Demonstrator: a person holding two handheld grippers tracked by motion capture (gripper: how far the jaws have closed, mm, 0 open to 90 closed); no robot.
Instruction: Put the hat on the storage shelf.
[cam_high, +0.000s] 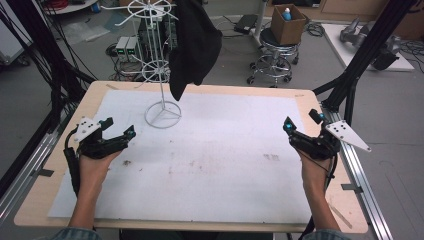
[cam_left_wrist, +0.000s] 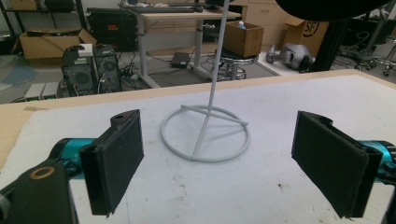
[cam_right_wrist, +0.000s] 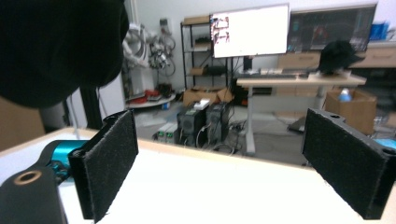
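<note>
The black garment (cam_high: 194, 42) hung from the upper arms of the white wire stand (cam_high: 162, 75) at the top centre of the high view, draped down one side so that its lowest corner dangled just above the stand's ring base (cam_high: 163, 114); I judged it had been hung there so that I could take it off, since cloth hanging free offers an edge to pinch, whereas the thin pole offers nothing. The stand stood on the white sheet (cam_high: 210, 165) that covered the tabletop (cam_high: 40, 200), toward the far edge, well apart from both my hands.

I held my left gripper (cam_high: 119, 129) at the left middle of the high view, low over the sheet, its jaws spread wide and holding nothing; in the left gripper view the ring base (cam_left_wrist: 205, 135) and the slanting pole lay between my two black pads (cam_left_wrist: 116, 158), so that hand was aimed at the foot of the stand. My right gripper (cam_high: 302, 127) sat at the right middle of the high view, near the tabletop's edge, jaws likewise wide apart and empty; in the right gripper view the garment (cam_right_wrist: 56, 46) filled the upper left corner, off to one side of my pads (cam_right_wrist: 109, 163). Both forearms came in from the bottom of the frame, wrists roughly level, tilted inward toward the stand.
</note>
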